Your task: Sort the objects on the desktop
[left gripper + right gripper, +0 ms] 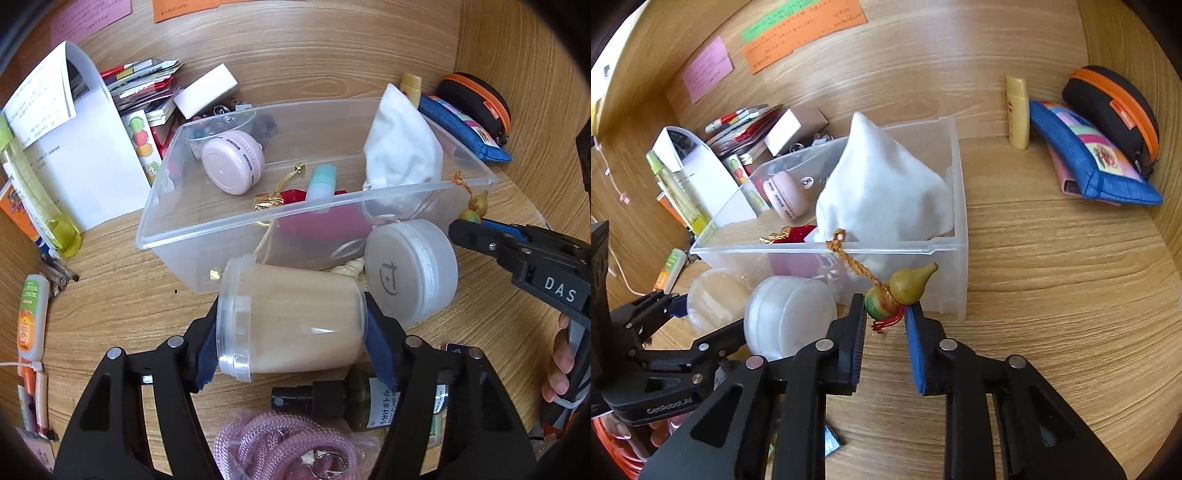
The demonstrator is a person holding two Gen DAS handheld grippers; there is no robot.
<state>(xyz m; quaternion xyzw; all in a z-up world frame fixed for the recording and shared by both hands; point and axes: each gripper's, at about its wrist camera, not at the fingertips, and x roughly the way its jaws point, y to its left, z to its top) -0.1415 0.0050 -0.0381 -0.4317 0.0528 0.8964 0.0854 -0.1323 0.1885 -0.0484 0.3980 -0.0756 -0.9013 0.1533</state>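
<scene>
My left gripper (291, 332) is clamped across a clear jar of beige cream (288, 317) lying on its side, one blue pad (205, 356) against the lidded end and the other against the base. The jar sits between the jaws near the front of the wooden desk (1052, 258), just in front of the clear plastic bin (177, 236). Below it lie a dark spray bottle (351, 400) and a pink braided cord (266, 446). Just beside the jar's base, a frosted round tub (410, 269) leans on the bin's front wall.

My right gripper (885, 317) is clenched on a small gourd charm (905, 291): the fingertips pinch its lower green-and-red bulb, while the yellow upper bulb sticks out past them. Its braided cord (849, 258) runs up over the bin's front rim.

Inside the bin I see a pink round case (232, 160), a mint-capped bottle (321, 182), a red item with gold trim (280, 197) and a white cloth pouch (882, 192). Beyond, at the desk's far right corner, lie a blue zip pouch (1089, 158) and a black case with an orange zip (1115, 110).
</scene>
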